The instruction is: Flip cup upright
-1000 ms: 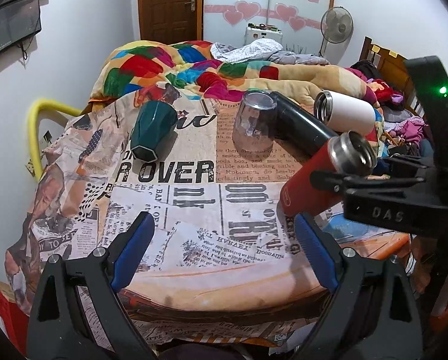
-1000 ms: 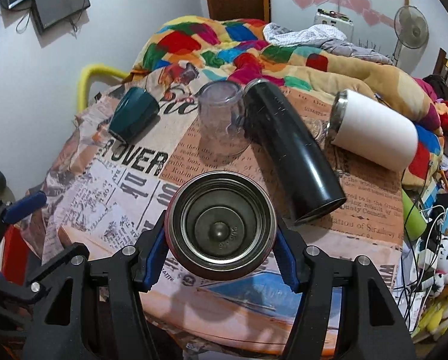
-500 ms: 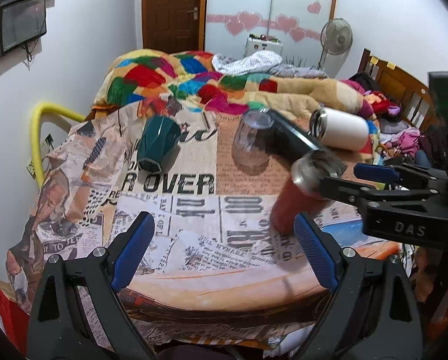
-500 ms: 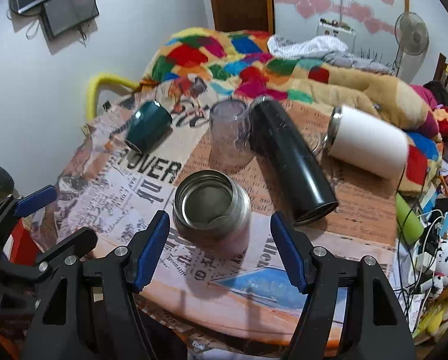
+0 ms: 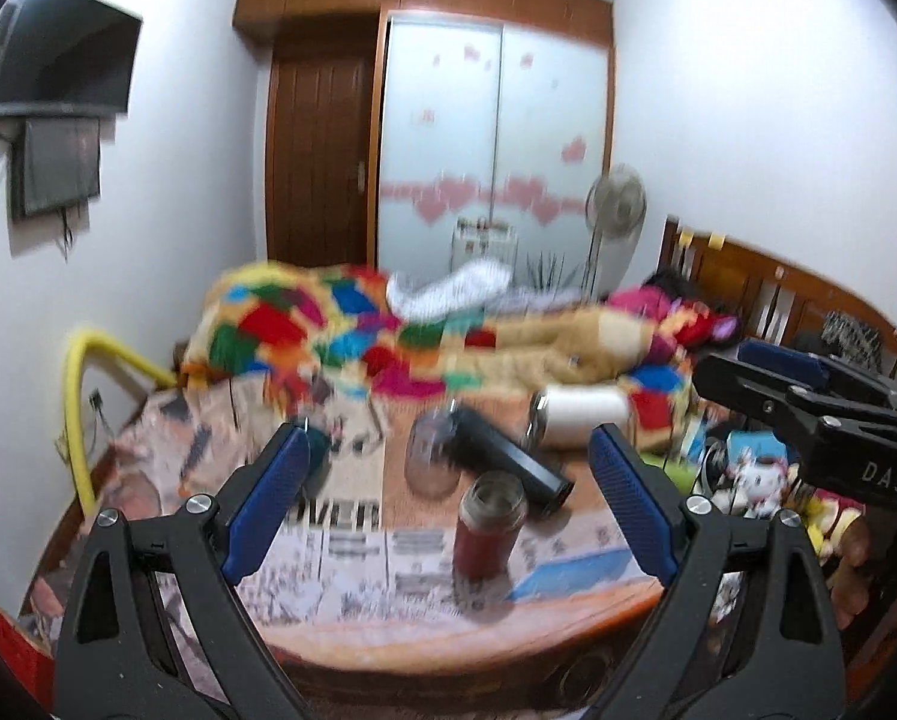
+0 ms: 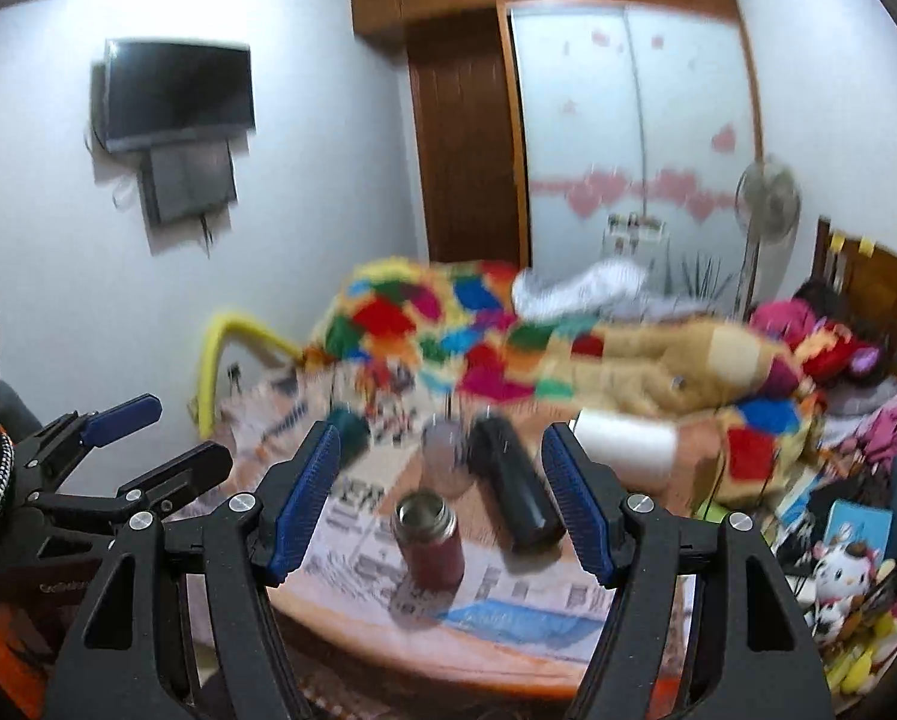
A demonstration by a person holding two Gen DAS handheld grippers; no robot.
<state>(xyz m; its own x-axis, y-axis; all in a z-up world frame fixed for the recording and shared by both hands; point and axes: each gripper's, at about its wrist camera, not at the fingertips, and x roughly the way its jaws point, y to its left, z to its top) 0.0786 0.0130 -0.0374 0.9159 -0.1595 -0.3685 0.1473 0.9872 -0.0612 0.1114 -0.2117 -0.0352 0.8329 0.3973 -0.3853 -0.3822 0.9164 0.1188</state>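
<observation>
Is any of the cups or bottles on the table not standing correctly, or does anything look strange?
Yes. The red flask stands upright, but the black bottle, white tumbler and green cup lie on their sides, and the clear glass seems mouth-down; blur limits certainty. No spill shows. Both tongs, left and right, are open and empty.

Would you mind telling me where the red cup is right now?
The red cup stands upright near the table's front edge, central in both wrist views, just left of the lying black flask and in front of the clear glass.
</observation>
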